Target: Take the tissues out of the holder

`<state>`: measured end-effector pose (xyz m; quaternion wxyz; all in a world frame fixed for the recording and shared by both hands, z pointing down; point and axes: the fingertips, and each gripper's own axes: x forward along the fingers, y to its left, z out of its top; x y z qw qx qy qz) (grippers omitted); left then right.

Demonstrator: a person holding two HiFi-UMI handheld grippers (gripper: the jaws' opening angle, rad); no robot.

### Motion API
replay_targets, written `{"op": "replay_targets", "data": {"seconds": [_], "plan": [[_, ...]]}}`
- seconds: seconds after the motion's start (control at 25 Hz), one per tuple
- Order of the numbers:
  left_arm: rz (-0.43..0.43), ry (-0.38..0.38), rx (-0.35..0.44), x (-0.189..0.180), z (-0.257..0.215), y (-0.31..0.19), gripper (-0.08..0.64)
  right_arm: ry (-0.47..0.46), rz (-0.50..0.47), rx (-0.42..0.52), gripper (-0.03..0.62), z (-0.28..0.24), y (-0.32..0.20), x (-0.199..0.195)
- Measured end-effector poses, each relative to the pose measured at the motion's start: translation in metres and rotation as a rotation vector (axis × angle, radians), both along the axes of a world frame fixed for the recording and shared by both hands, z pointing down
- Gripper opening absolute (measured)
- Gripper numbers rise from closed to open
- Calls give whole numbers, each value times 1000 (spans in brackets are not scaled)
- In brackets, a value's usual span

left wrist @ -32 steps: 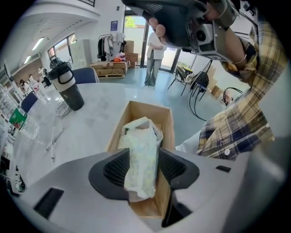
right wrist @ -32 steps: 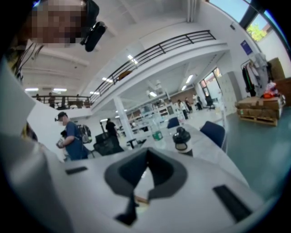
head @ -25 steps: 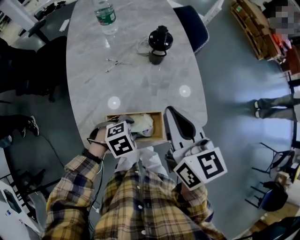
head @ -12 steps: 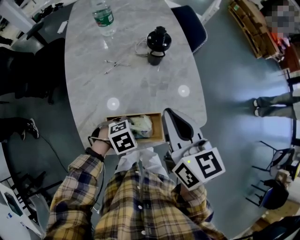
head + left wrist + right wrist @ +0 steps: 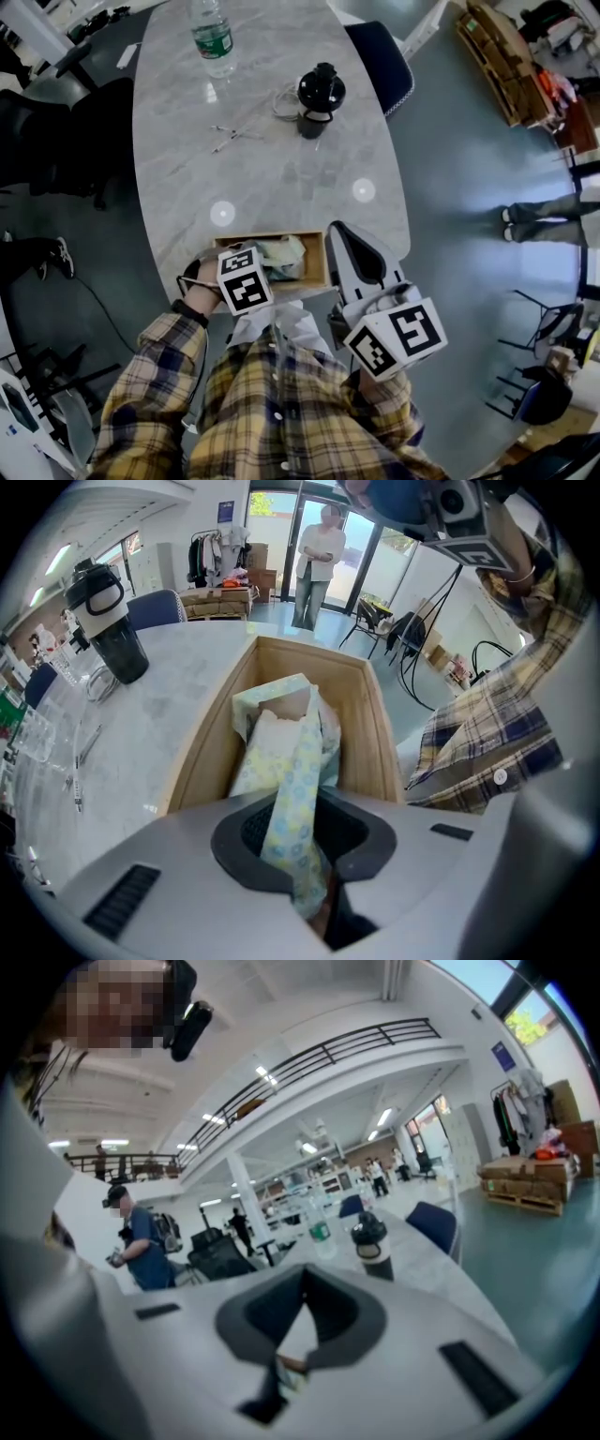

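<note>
Pale blue-and-yellow patterned tissues (image 5: 281,761) all lie in the open wooden holder (image 5: 370,724) at the marble counter's (image 5: 262,169) near edge, none out yet. Our left gripper (image 5: 298,808) is closing on one strip, while our right gripper (image 5: 302,1274) is pressed together.

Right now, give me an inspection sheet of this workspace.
Surface: grey marble table.
Job's things: tissue pack in the wooden holder at the table's near edge.
Clutter: water bottle, black bottle, small metal items, all farther out.
Grippers: left gripper jaws closing on the tissue pack's wrapper; right gripper jaws together, beside the holder.
Cables: thin coil beside the black bottle.
Surroundings: blue chair; a person's legs on the floor.
</note>
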<state>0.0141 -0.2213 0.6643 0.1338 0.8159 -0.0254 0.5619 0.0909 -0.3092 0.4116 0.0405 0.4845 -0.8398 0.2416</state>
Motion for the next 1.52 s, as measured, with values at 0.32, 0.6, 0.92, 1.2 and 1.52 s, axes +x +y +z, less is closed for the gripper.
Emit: {"op": "replay_targets", "data": {"seconds": [0.32,0.6,0.92,1.2,1.52], "plan": [[-14,3,107,-6,-14,-3,58,19,-21,10,11,-3,-4,-9],[-52,65,199,-6,-53,-8,58,32,-32,30,10,-15,-6,-13],[-212,218,353,-18,-128,-22,58,53,-29,65,11,-32,-1,-16],[-478,429,537,-21,-204,-68,58,53,-37,120,11,-47,-11,-17],[-688,682,619,-24,-278,-88,58,44,-74,176,11,-72,-14,-30]]}}
